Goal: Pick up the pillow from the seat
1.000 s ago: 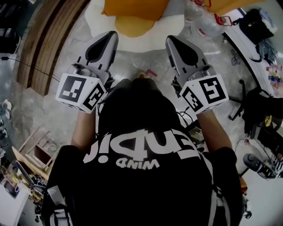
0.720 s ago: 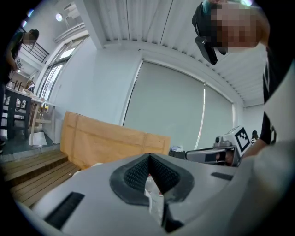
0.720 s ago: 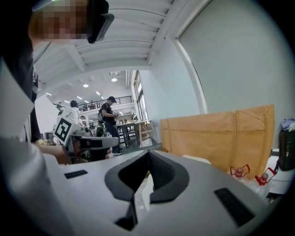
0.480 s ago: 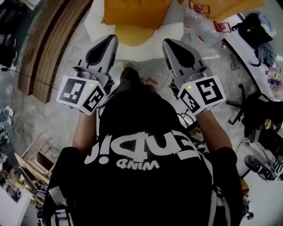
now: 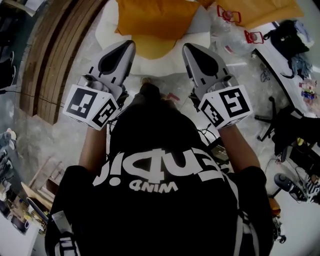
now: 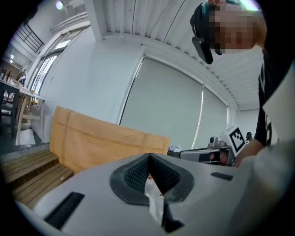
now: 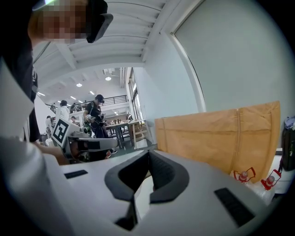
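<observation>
- Your left gripper (image 5: 125, 47) was clenched tight with nothing between its jaws. Your right gripper (image 5: 189, 47) was closed and empty too.
- You held both in front of your chest, side by side, pointing toward 12 o'clock.
- The orange pillow (image 5: 150, 20) lay at 12 o'clock on the white seat (image 5: 106, 27), apart from both grippers and untouched.
- As far as I could judge, nothing was done yet: the reach, opening the jaws, the grasp and the lift were all left.
- Count: two grippers, one pillow, one seat, two red-tagged bottles (image 5: 248, 36) at 1 o'clock, and one orange-tan shape (image 5: 265, 10) beyond them that I couldn't identify.
</observation>
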A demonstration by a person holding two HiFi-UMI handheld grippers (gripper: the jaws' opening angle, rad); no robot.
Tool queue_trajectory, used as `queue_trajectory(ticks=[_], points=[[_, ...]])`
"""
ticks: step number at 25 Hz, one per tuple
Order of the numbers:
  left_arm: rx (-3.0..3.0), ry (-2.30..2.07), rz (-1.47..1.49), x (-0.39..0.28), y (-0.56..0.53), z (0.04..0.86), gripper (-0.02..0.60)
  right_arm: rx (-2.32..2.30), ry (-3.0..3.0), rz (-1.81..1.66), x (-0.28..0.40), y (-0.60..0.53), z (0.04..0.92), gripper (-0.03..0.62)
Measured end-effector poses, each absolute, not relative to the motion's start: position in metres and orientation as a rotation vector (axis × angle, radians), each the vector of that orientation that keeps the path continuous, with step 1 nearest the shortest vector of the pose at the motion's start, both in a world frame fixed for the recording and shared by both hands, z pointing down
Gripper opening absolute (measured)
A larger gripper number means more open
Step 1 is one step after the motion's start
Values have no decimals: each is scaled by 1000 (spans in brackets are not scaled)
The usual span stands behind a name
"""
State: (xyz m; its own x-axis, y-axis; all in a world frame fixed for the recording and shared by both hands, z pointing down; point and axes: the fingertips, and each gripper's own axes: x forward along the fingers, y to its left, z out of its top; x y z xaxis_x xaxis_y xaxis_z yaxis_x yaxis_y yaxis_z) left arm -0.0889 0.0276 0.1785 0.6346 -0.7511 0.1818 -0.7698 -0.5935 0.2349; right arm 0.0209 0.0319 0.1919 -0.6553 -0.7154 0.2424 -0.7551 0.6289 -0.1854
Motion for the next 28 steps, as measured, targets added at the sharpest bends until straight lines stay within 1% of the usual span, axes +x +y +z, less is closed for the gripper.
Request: queue_trajectory(ticks=[9,15,22,28], points=[[2575,-1128,94,-115,-31,184,8,1178,-2712,344,-26,-28,187,21],[2530,-1108,115,-110,-48,190,8,1178,-2728,359,-30,-47,189,21],[2569,-1155,82,-99,-71,186,8,1163,-2757,381,-20,-72,193,21],[2551,-1184,132,-91,-84,203,8,1151,-2774,419,-13,-90,211,21]])
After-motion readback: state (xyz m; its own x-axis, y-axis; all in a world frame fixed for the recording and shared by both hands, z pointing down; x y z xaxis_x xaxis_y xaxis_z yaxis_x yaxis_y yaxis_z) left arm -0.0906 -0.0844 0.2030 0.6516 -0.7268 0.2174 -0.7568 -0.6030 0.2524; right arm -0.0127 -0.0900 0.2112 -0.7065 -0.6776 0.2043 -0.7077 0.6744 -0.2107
